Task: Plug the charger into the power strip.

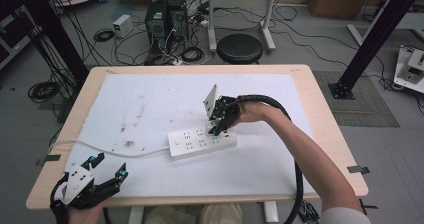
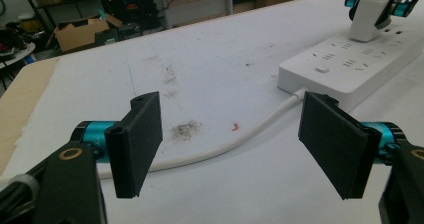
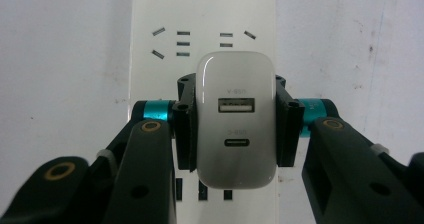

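Note:
A white power strip (image 1: 200, 142) lies near the middle of the white mat, its cord (image 1: 100, 148) trailing left. My right gripper (image 1: 218, 130) points down over the strip's right end, shut on a white USB charger (image 3: 235, 119) whose two ports face the camera. The charger stands on the strip (image 3: 202, 14) between the pads. In the left gripper view the charger (image 2: 369, 18) sits upright on the strip (image 2: 345, 64) at the far right. My left gripper (image 1: 106, 168) hovers at the table's front left corner, jaws wide apart and empty, with the cord (image 2: 220, 146) beyond them.
The white mat (image 1: 150, 104) covers most of the wooden table (image 1: 320, 109) and carries a few brown stains (image 1: 129, 144). A black stool (image 1: 241, 48), computer towers and tangled cables stand on the floor behind the table.

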